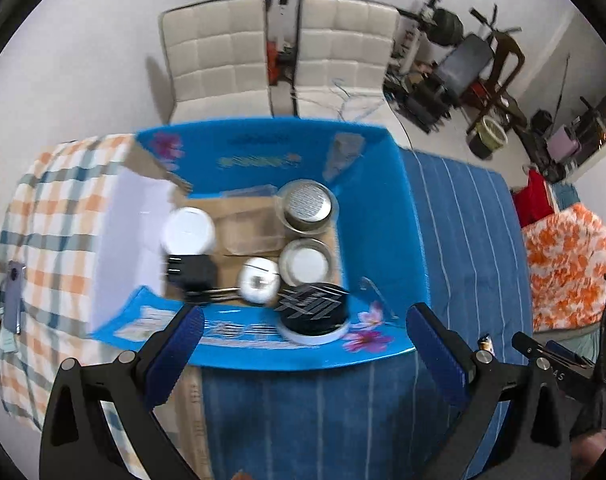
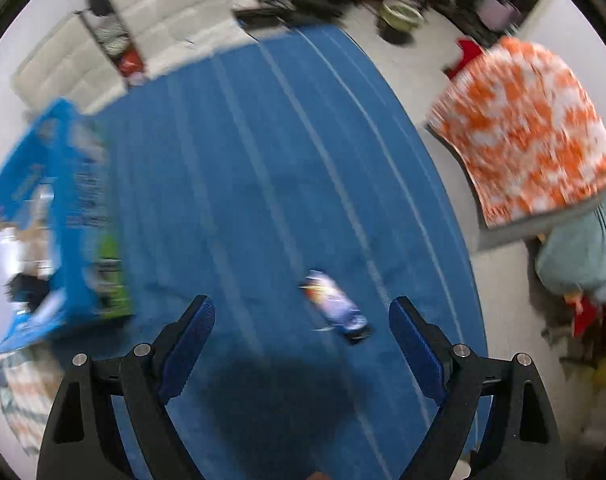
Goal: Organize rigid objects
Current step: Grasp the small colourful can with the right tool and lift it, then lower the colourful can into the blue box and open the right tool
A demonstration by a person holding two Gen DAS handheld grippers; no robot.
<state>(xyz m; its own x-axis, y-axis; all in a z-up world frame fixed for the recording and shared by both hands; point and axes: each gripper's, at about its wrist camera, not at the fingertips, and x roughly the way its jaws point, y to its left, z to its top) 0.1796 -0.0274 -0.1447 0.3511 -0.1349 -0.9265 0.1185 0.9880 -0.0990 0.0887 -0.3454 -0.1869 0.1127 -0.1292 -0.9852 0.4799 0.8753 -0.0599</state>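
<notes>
Small tube (image 2: 337, 307) flat on cloth (image 2: 263, 160)

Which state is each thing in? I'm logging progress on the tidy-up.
Blue box: flaps open, several items inside.
Black round tin: perched on the box's near edge.
Small tube: lying on the blue cloth, outside the box.
Left gripper: open, empty.
Right gripper: open, empty.

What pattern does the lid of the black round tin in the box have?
The black round tin has crossing silver-white diagonal stripes on its lid, clearest in the left wrist view.
</notes>
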